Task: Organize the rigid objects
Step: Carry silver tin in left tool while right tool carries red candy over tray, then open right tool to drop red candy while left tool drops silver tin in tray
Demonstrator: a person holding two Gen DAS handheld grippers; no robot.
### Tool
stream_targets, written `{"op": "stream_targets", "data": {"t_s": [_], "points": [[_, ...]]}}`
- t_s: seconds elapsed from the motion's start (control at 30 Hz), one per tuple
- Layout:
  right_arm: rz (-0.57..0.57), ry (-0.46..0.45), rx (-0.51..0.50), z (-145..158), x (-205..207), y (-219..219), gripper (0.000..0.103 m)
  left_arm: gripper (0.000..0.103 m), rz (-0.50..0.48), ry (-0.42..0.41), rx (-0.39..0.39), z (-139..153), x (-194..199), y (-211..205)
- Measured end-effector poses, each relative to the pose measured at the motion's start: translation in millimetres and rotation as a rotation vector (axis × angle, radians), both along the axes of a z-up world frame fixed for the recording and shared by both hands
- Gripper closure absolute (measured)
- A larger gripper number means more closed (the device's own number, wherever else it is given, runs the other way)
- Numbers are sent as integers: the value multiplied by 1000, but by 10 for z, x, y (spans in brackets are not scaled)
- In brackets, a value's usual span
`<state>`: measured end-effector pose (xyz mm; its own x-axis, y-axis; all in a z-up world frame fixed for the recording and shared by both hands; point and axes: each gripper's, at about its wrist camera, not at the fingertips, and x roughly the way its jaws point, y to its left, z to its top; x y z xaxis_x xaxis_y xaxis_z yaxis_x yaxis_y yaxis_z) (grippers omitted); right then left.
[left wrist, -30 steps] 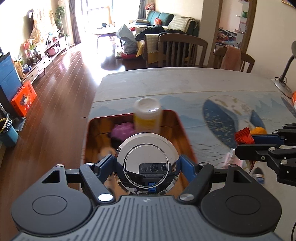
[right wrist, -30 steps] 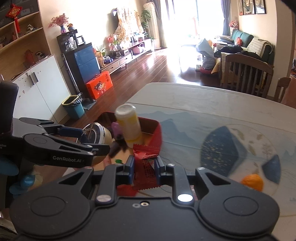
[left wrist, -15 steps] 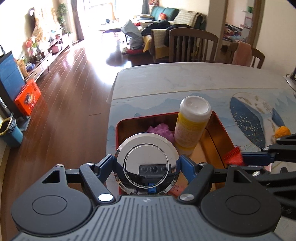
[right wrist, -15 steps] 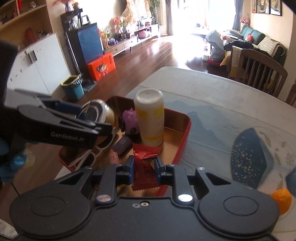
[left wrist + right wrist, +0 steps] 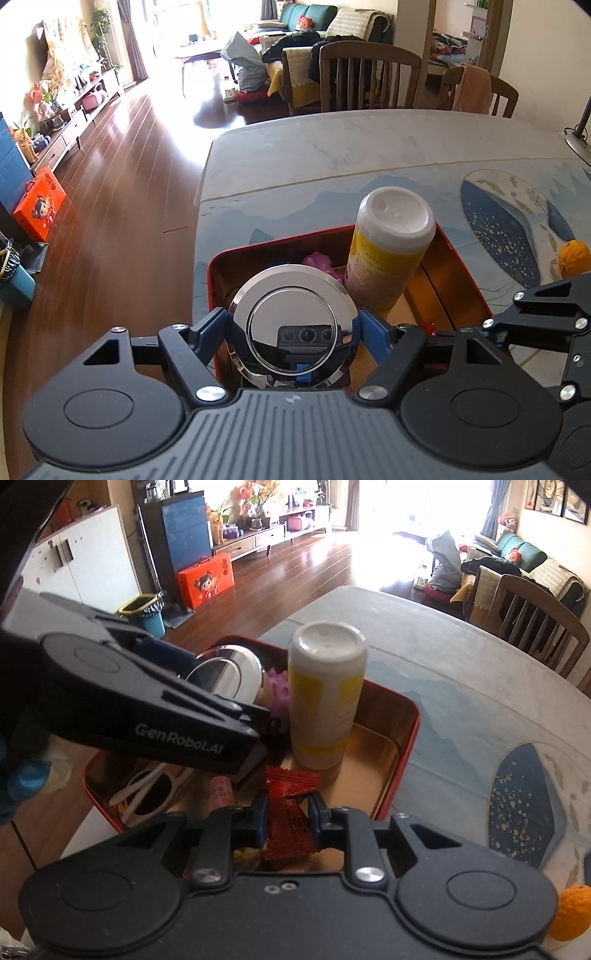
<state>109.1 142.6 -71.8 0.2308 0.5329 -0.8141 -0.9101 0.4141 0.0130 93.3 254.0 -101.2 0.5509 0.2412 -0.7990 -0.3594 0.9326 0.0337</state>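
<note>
**Both tools loaded over the red tin**

The left tool (image 5: 293,332) is clamping a round chrome disc (image 5: 293,334); the right tool (image 5: 286,821) is pinching a red sachet (image 5: 288,812) — both hanging over the red tin (image 5: 402,746), where a yellow bottle (image 5: 325,698), white sunglasses (image 5: 147,794) and a purple toy (image 5: 279,688) are crowding the space. An orange (image 5: 574,256) is sitting on the table (image 5: 369,147).

Mirror-polished chrome disc (image 5: 293,326), glossy red metal tin (image 5: 404,734) — gold-lined, crinkly foil sachet (image 5: 286,812), matt plastic bottle (image 5: 325,698)
</note>
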Motion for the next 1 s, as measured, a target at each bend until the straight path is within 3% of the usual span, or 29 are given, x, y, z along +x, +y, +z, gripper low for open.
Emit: {"op": "stream_targets", "data": {"t_s": [0.43, 1.0], "points": [[31, -9, -26, -13, -113, -10, 75, 26, 2, -8, -15, -1, 0, 40], [-22, 16, 99, 278, -107, -343, 54, 26, 23, 2, -17, 32, -144, -100]]}}
